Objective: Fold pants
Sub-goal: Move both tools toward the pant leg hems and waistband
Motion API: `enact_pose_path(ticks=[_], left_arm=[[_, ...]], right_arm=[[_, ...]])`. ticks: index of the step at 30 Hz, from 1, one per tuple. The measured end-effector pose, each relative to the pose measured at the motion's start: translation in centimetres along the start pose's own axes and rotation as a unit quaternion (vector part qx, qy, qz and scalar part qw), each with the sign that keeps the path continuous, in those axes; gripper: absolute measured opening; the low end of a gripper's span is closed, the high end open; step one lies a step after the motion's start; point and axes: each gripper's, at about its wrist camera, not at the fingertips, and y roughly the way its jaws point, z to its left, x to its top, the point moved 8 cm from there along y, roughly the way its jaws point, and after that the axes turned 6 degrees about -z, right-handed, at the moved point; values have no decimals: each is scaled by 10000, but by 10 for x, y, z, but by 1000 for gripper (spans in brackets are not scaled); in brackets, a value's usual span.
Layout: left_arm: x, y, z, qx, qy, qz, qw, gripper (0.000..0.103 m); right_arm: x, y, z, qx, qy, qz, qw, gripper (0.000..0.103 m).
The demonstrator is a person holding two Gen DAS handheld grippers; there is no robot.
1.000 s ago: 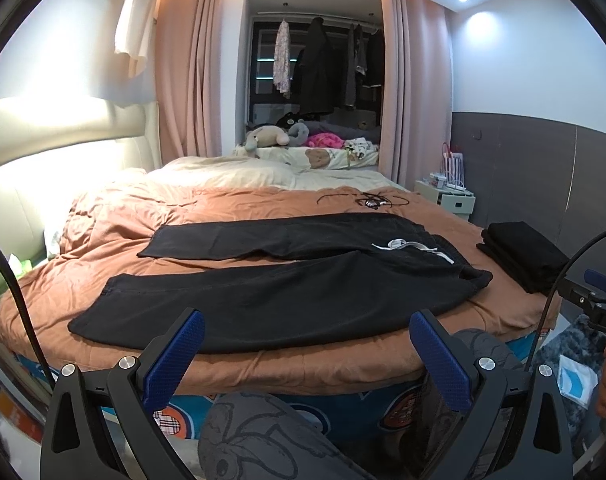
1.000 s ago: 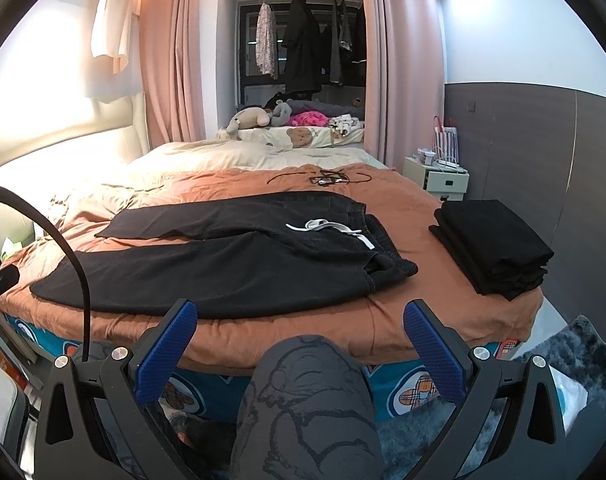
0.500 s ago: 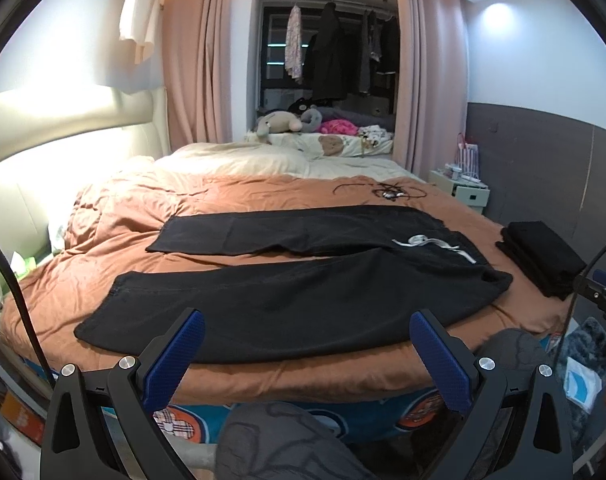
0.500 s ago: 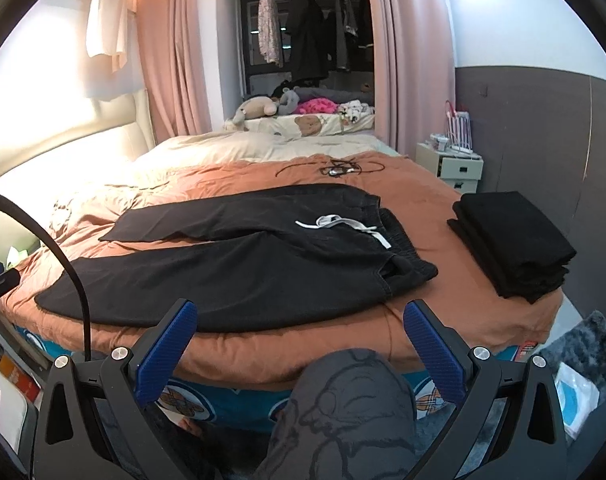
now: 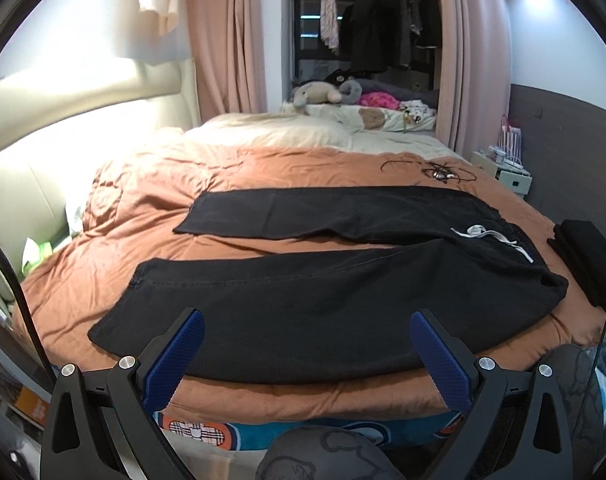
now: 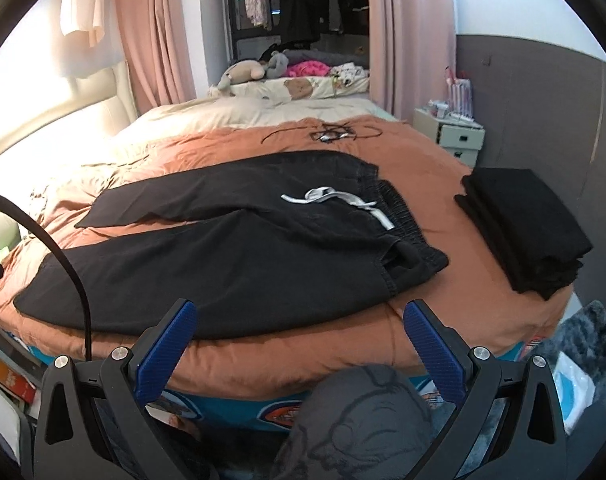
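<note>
Black pants (image 5: 323,292) (image 6: 223,252) lie flat on the brown bedspread (image 5: 151,184) (image 6: 443,184), legs spread to the left, waistband with a white drawstring (image 5: 491,236) (image 6: 343,200) to the right. My left gripper (image 5: 307,340) is open, hovering at the near bed edge just short of the near leg. At the same edge, near the waist end, my right gripper (image 6: 299,328) is also open. Neither holds anything.
A stack of folded black clothes (image 6: 523,224) (image 5: 587,256) sits at the bed's right side. A tangled cable (image 6: 327,134) lies farther back, pillows and stuffed toys (image 5: 319,96) beyond. A nightstand (image 6: 451,136) stands right. The person's patterned knee (image 6: 363,420) is below the grippers.
Both grippers have moved forward and closer to the bed's near edge; the pants now fill more of each view. The pants have not moved.
</note>
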Motion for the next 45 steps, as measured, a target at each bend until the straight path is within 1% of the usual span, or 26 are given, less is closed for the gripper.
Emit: enact_pose_path(ticks=[4,8,15,18,20,22,26,27,30,33,37,41,45], left_arm=[[-1,18,11,18,-214,163,9996,103],[-6,34,23,106,-395,309,9987,103],[-15,59,40,417,-620,549,9957,103],[-20,68,46,510,-745,625,9940,103],[-25,74,52,567,-855,701,9922,103],[-32,81,60,605,-989,782,9902,103],[-48,96,80,637,-1453,937,9829,103],[-51,99,88,700,-1565,959,9805,103],[-59,104,107,921,-1724,977,9758,103],[-63,105,129,1100,-1950,952,9700,103],[-69,104,164,1427,-2183,914,9610,102],[-77,101,196,1698,-2382,909,9519,98],[-90,100,230,1961,-2618,960,9401,88]], right_arm=[[11,21,-4,273,72,108,9995,103],[16,35,-11,72,9,96,9999,103],[16,63,-14,106,94,162,9998,103],[19,73,-25,-26,208,106,9997,103],[17,83,-34,-207,276,257,9991,103],[15,93,-39,-248,346,368,9984,103],[15,106,-46,-260,426,591,9970,103],[15,112,-46,-308,386,726,9961,103],[14,121,-51,-339,447,932,9941,103],[16,125,-55,-250,649,1036,9922,103],[18,133,-71,-302,927,1141,9887,103],[16,137,-86,-494,1127,1147,9858,103],[9,141,-89,-539,1215,1244,9833,103]])
